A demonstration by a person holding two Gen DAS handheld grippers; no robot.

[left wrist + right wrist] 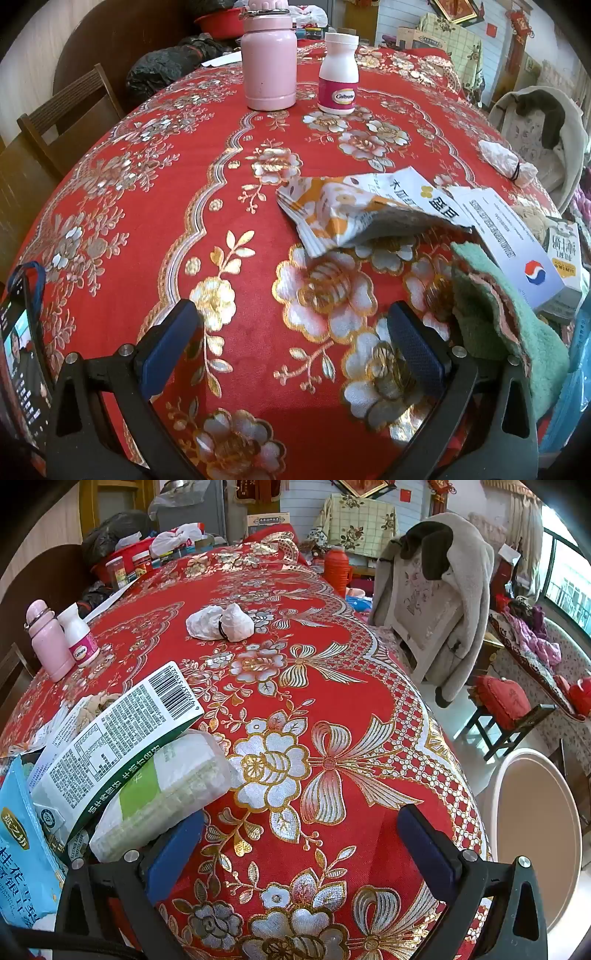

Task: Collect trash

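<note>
Left gripper [291,345] jaws spread full, nothing between, over red floral tablecloth [236,206]. Right gripper [301,843] likewise wide, empty; left finger beside tissue pack [166,790]. Trash ahead: orange-white snack wrapper [354,214], white box with red-blue emblem [517,251], barcode carton [122,738], blue packet [22,853]. Farther: one crumpled white bag [219,622]. Far: one pink flask [269,62], one bottle [338,74] labelled "Caltrate".

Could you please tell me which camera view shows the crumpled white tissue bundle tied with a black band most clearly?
The right wrist view: the crumpled white tissue bundle lies whole and unobstructed mid-table. In the left wrist view it sits small and distorted near the table's right edge.
</note>
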